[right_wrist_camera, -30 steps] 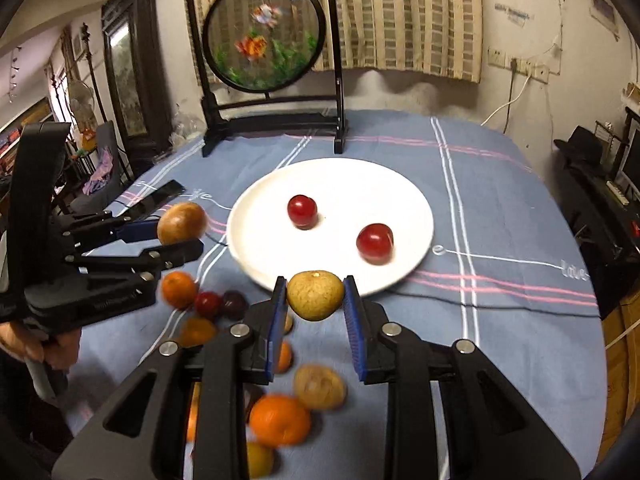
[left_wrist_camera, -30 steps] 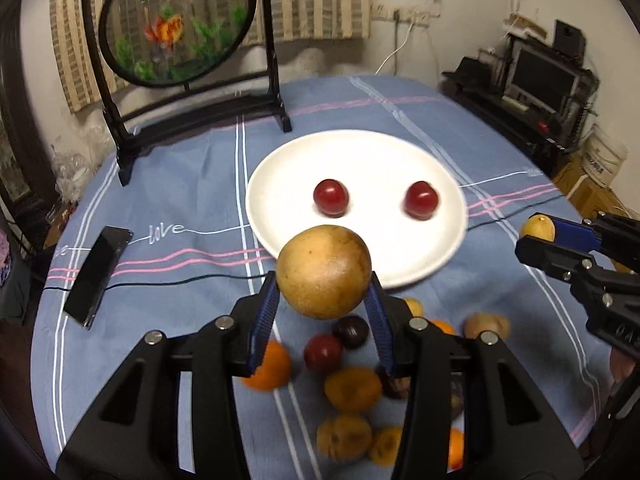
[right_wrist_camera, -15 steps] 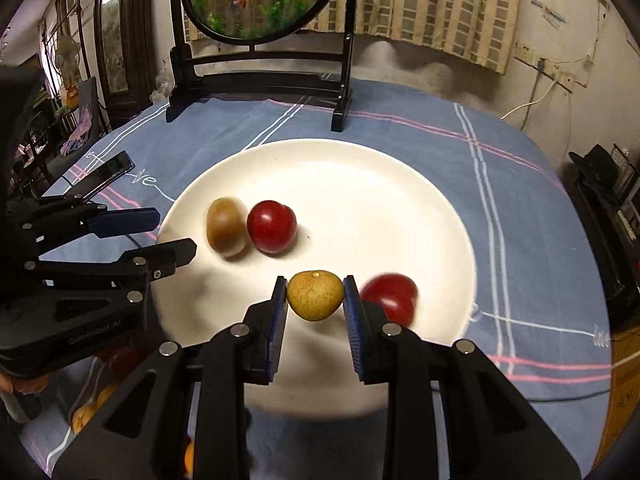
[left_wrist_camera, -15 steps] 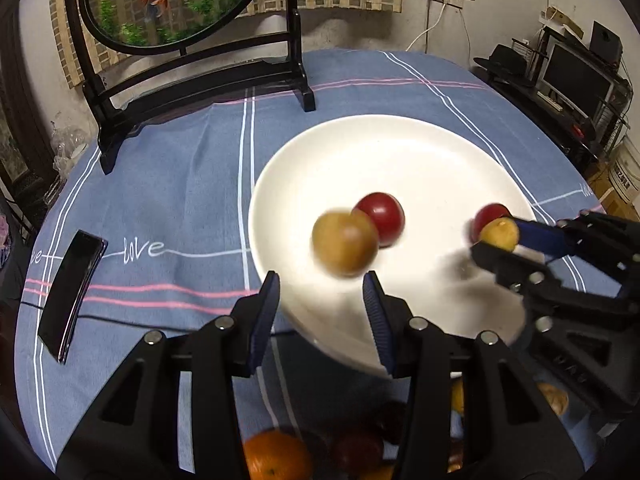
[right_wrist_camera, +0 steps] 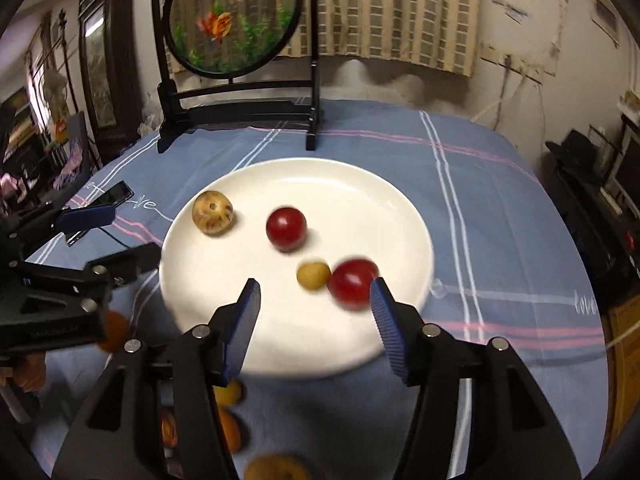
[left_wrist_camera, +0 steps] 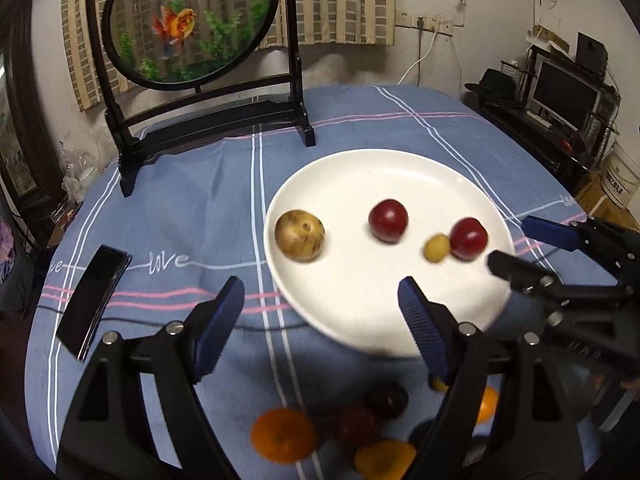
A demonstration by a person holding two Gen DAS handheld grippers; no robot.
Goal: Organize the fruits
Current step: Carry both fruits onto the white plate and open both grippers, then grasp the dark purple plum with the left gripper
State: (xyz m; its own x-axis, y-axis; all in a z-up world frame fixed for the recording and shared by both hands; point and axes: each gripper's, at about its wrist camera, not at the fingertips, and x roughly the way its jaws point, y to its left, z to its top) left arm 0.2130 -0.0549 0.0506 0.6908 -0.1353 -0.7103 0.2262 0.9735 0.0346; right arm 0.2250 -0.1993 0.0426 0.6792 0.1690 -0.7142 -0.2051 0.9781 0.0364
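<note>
White plate (left_wrist_camera: 360,176) now carries brown fruit (left_wrist_camera: 299,235) and small yellow fruit (left_wrist_camera: 437,247), formerly gripped. Left gripper (left_wrist_camera: 320,312) and right gripper (right_wrist_camera: 314,312) have just been opening, empty. Red fruits (left_wrist_camera: 388,221), phone (left_wrist_camera: 94,300) nearby.

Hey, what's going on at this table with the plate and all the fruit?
A person with a two-finger gripper in each hand is sorting fruit onto a round white plate on a blue striped tablecloth. The left gripper and right gripper have just been opening, and nothing sits between their jaws. On the plate lie a large brown round fruit, a small yellow fruit and two red plums. More oranges and dark fruits wait on the cloth nearby.
</note>
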